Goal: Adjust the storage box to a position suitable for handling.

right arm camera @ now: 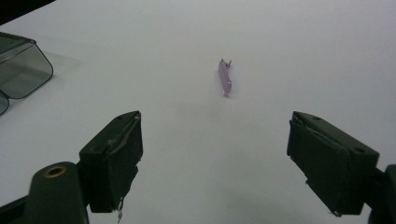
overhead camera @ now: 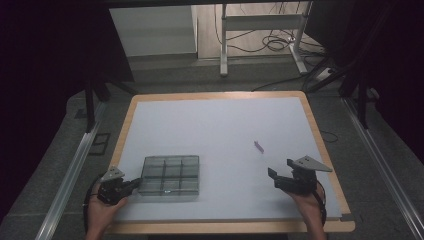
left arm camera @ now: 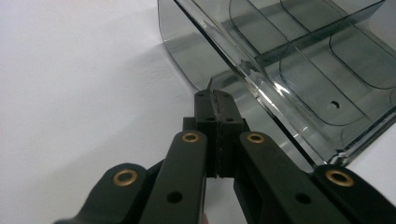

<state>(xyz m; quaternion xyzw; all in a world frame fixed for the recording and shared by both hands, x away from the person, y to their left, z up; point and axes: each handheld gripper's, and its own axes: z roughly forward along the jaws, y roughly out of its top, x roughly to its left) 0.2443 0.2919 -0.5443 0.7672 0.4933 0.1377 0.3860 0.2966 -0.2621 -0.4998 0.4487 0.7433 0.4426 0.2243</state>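
My left gripper (left arm camera: 217, 100) pinches the box (overhead camera: 170, 175) edge at near left; my right gripper (right arm camera: 229, 158) stands open before the purple piece (right arm camera: 225, 77).

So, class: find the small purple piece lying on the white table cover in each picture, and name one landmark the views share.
High view: small purple piece right of centre, beyond the right gripper.
Left gripper view: not in this picture.
Right gripper view: upper middle, ahead of the open jaws.
Shared landmark: the clear compartment tray, whose corner sits at the left edge there and whose wall is in the left gripper view.
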